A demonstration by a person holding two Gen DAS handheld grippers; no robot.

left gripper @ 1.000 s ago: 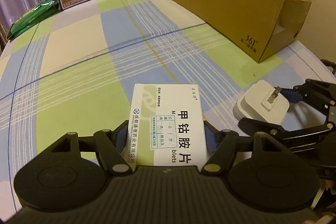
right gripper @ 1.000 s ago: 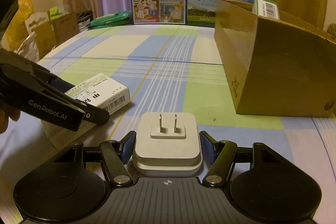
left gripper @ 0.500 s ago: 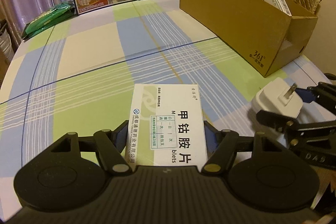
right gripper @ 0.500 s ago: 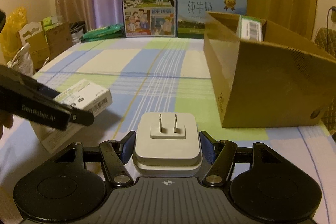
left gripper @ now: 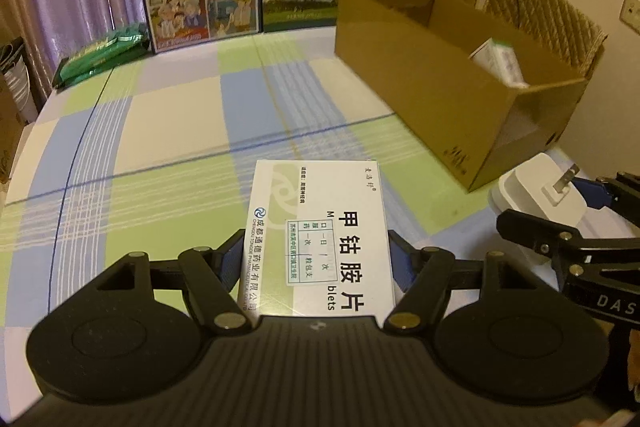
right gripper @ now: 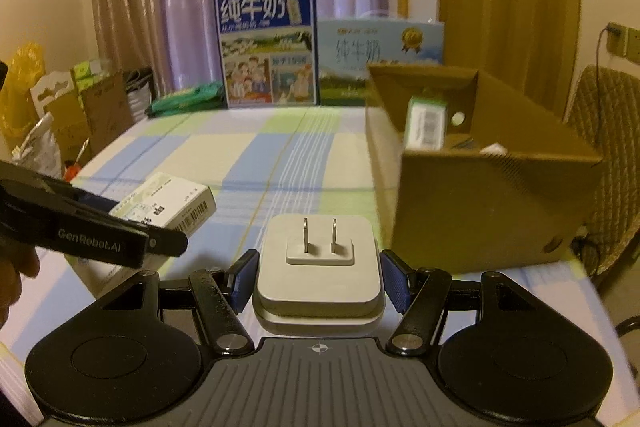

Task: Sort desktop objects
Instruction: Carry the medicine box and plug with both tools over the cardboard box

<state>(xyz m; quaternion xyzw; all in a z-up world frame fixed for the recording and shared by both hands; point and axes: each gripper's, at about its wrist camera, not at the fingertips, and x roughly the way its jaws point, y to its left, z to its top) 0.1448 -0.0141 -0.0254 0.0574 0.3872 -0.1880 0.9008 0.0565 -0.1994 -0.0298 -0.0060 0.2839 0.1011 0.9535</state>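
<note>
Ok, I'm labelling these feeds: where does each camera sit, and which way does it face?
Left wrist: on the left gripper, facing across the checked tablecloth; it holds the white medicine box.
Right wrist: on the right gripper, holding the white plug adapter; a hand edge shows left.
Shared: brown cardboard box, both grippers, both held items.

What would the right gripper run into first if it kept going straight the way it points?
Probably nothing close: the right gripper, shut on the white charger, points along open plaid tablecloth towards the milk cartons. The cardboard box lies just right of that line; depth is unclear, so clearance could be slim.
</note>
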